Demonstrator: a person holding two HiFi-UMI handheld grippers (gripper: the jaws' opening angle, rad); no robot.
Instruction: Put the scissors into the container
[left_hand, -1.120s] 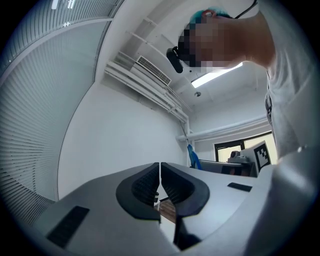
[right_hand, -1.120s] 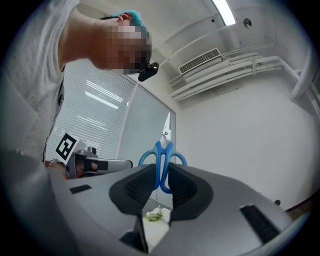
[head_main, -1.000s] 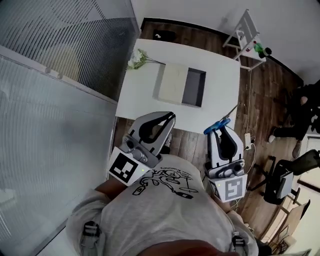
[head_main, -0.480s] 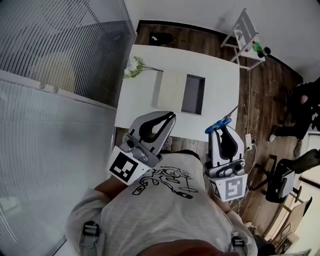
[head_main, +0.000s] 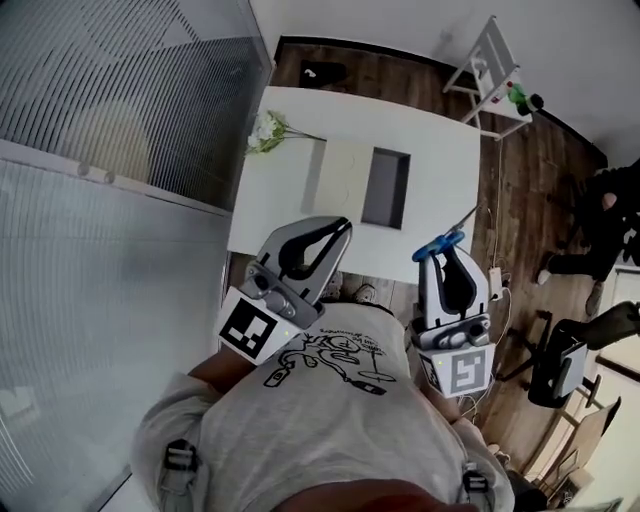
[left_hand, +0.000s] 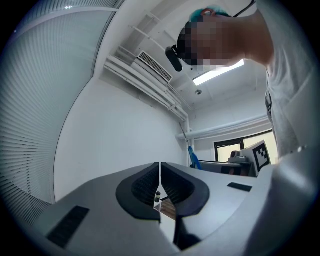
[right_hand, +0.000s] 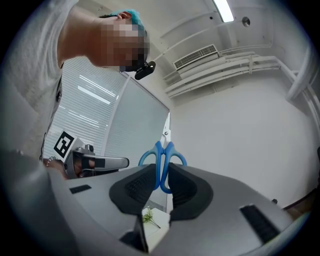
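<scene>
Right fingers (right_hand: 132, 188) pinch scissors (right_hand: 163, 155) upright, left fingers (left_hand: 138, 188) together

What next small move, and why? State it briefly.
Probably carry the right gripper forward and slightly left toward the open container on the white table. The gripper is shut on the blue-handled scissors, and the container lies ahead, not yet reached.
</scene>
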